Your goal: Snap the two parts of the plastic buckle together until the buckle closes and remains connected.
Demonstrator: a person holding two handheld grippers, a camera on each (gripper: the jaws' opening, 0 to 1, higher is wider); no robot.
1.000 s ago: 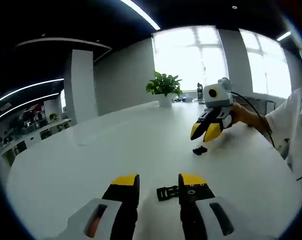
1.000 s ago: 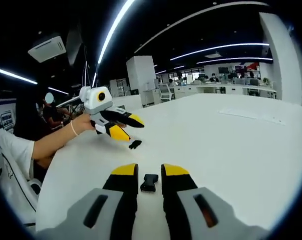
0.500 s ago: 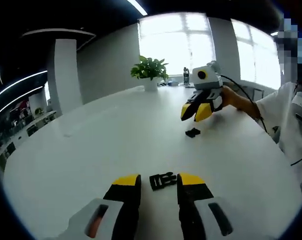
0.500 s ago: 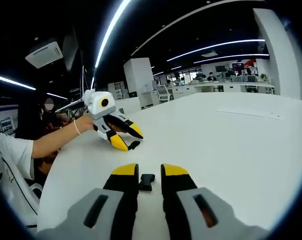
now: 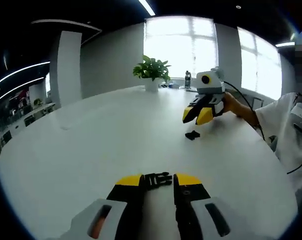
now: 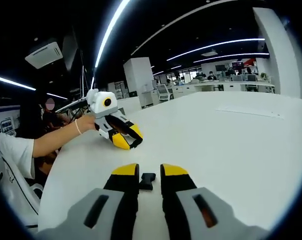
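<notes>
While both buckle halves lie apart, left gripper (image 5: 158, 181) brackets pronged half (image 5: 158, 179), right gripper (image 6: 149, 170) brackets socket half (image 6: 147, 180); grip uncertain, joining pending.

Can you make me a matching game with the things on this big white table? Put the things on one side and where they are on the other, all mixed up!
Things:
1. pronged buckle half
2. plain buckle half
3. plant
4. bottle

Places:
A. far end of the table, in a white pot
B. between the left tool's yellow tips
C. by the window, right of the plant
D. between the right tool's yellow tips

Pairs: 1-B, 2-D, 3-A, 4-C
</notes>
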